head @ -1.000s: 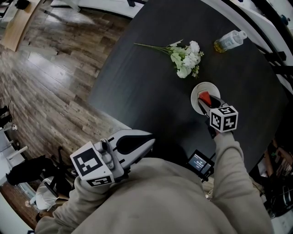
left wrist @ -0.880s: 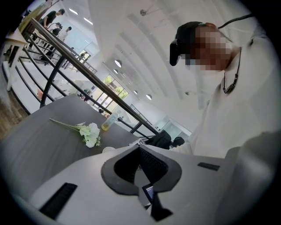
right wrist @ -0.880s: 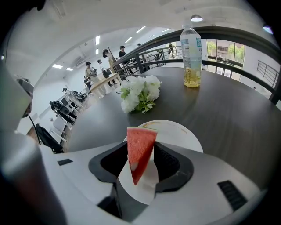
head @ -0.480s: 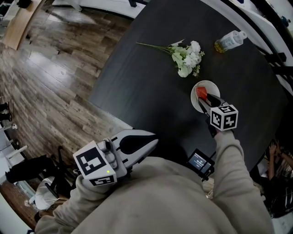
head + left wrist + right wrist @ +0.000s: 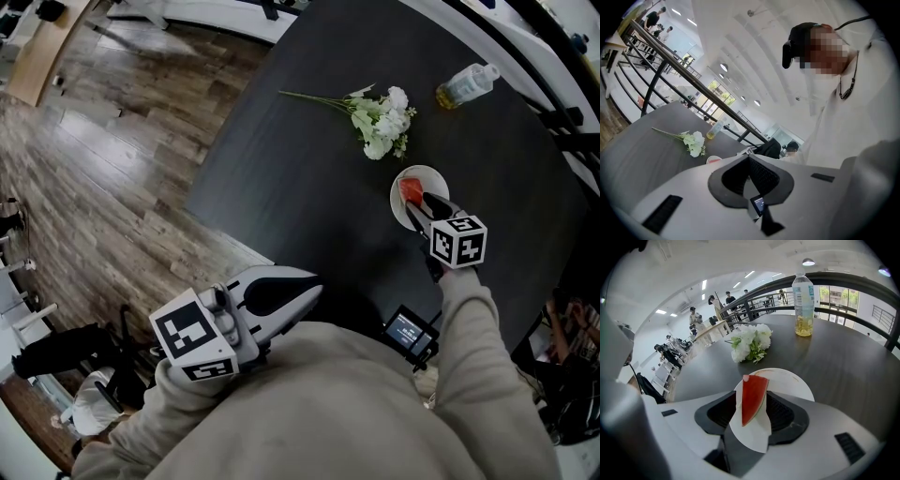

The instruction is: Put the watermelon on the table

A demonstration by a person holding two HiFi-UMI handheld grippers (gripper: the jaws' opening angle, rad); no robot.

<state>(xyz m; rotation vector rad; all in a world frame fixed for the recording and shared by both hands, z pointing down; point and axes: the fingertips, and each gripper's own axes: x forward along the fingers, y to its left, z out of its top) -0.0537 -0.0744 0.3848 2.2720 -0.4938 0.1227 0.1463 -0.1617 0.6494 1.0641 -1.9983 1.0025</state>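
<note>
A red watermelon slice [image 5: 410, 190] with a pale rind stands upright over a small white plate [image 5: 428, 176] on the dark round table [image 5: 300, 178]. My right gripper [image 5: 421, 207] is shut on the slice. In the right gripper view the watermelon slice [image 5: 752, 397] sits wedged between both pads above the plate [image 5: 790, 380]. My left gripper [image 5: 312, 287] is held low by the person's body, off the table's near edge, shut with nothing in it. In the left gripper view the left gripper [image 5: 749, 157] has its tips touching.
A bunch of white flowers [image 5: 382, 122] lies beyond the plate. A plastic bottle [image 5: 466, 84] lies near the far edge by a dark railing [image 5: 843, 280]. A small device with a lit screen [image 5: 409, 330] hangs at the person's chest. Wooden floor [image 5: 94, 178] lies left.
The slice has shifted slightly away from me over the plate, still in the right gripper. The left gripper has barely moved.
</note>
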